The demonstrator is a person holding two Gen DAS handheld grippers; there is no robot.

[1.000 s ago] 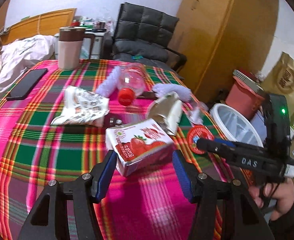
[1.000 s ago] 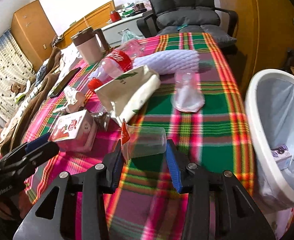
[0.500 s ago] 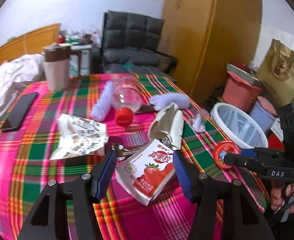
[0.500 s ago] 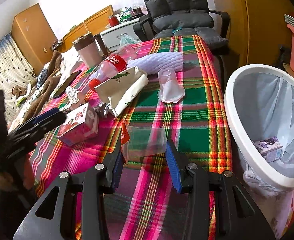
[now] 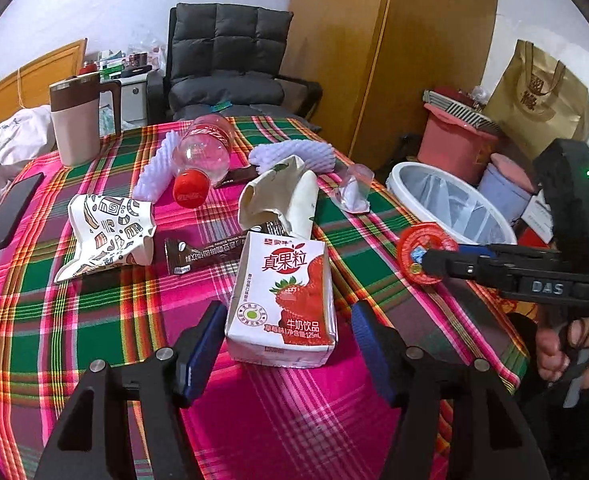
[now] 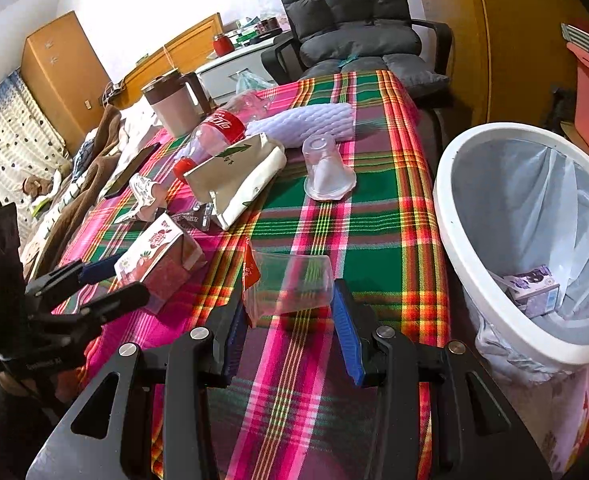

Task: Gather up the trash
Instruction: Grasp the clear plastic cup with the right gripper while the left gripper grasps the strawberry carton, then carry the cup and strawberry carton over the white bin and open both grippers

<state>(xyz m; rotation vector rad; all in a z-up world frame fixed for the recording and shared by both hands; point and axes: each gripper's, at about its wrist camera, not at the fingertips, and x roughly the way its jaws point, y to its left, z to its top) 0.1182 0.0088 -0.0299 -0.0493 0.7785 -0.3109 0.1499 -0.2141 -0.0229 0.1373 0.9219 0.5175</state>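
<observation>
While the left hand-held gripper [image 5: 286,340] is opening, one strawberry milk carton [image 5: 284,296] is seen lying flat on the counter [image 5: 94,320] between its spread, untouching pads, long axis pointing away from it. One clear plastic cup [image 6: 290,280] is pinched sideways in the right hand-held gripper [image 6: 288,316], beside the white bin [image 6: 454,216].

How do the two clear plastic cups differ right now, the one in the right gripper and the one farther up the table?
The held cup lies on its side, clamped in the right gripper, with a red lid flap at its mouth. The far cup stands mouth down on the plaid tablecloth, free of both grippers, no lid showing, beside the white foam sleeve. Both are clear, empty plastic.
</observation>
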